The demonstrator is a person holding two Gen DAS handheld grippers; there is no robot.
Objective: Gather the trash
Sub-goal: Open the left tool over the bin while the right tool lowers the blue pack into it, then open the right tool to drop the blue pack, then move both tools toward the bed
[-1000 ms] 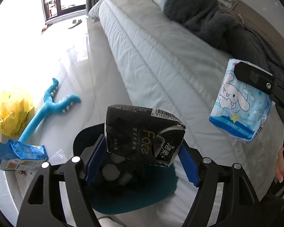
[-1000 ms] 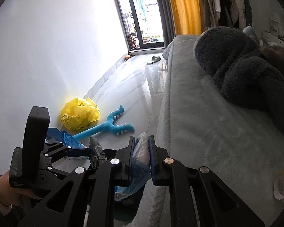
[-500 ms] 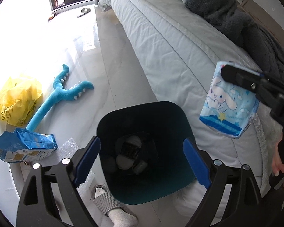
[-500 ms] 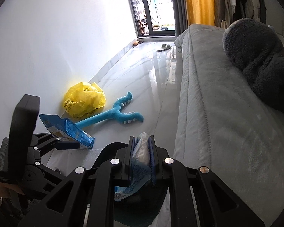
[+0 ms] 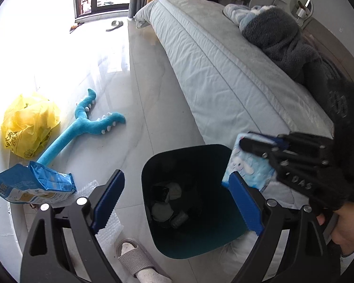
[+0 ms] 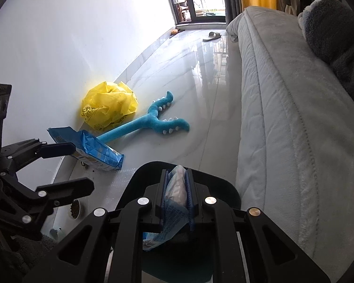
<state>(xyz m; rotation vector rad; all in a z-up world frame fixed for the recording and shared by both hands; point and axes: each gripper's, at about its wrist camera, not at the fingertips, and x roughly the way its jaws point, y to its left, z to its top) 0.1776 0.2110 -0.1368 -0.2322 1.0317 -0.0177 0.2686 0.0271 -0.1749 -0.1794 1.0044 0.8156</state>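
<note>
Left gripper [image 5: 177, 202] wide apart, holding nothing, above dark bin [image 5: 153, 165] on floor. Right gripper [image 6: 176, 195] clamped on blue tissue pack [image 6: 175, 188], over bin rim at 3 o'clock. Blue snack bag [image 5: 33, 186] at 9 o'clock.

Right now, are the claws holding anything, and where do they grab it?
The right claw pinches a blue cartoon tissue pack by its top edge, over the bin. The left claw is open and holds nothing.
</note>
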